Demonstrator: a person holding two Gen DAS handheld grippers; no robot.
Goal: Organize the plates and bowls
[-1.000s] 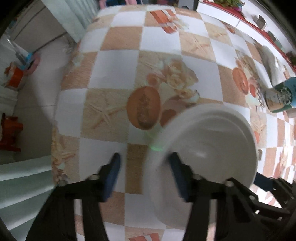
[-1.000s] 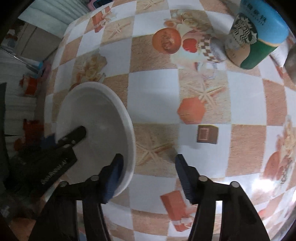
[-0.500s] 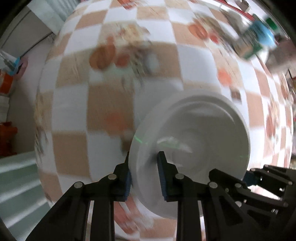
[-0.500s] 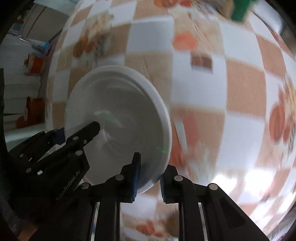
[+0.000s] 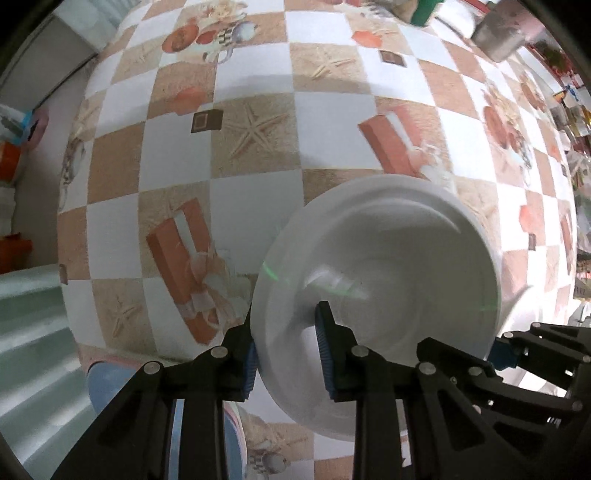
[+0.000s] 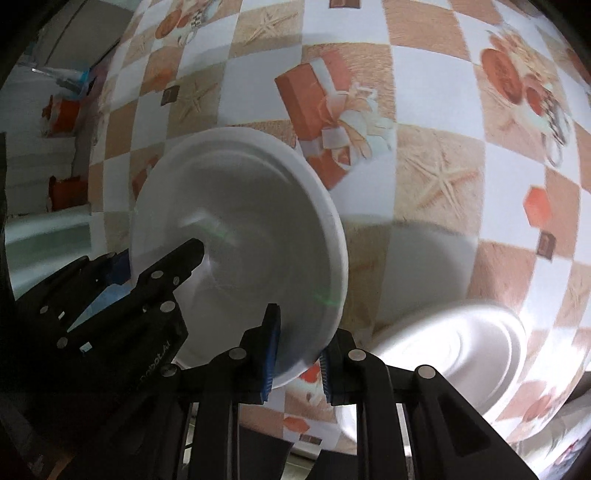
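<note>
A white, round, deep ceramic plate (image 5: 384,280) is held between the two grippers above a table covered with a glossy checked cloth (image 5: 255,92) of white and sandy-orange squares printed with starfish, gift boxes and fruit. The left gripper (image 5: 286,354), black with blue ribbed pads, is clamped on the plate's near-left rim, one finger inside the dish and the other behind the rim. The right gripper (image 6: 297,354) is likewise closed on the same plate's near-right rim, its two blue pads pinching the edge. In the left wrist view the right gripper's black frame (image 5: 532,354) shows at the plate's lower right edge; in the right wrist view the left gripper's black frame (image 6: 110,295) reaches onto the plate from the lower left.

The plate is tilted and its underside cannot be seen, so whether it touches the cloth cannot be told. A grey shadow lies on the cloth just right of it in the right wrist view.

A second white plate (image 6: 461,358), blurred, lies on the cloth to the near right of the held one. At the far right edge of the table stand a grey metal pot (image 5: 498,35) and a green container (image 5: 424,11), both well apart from the plates.
</note>
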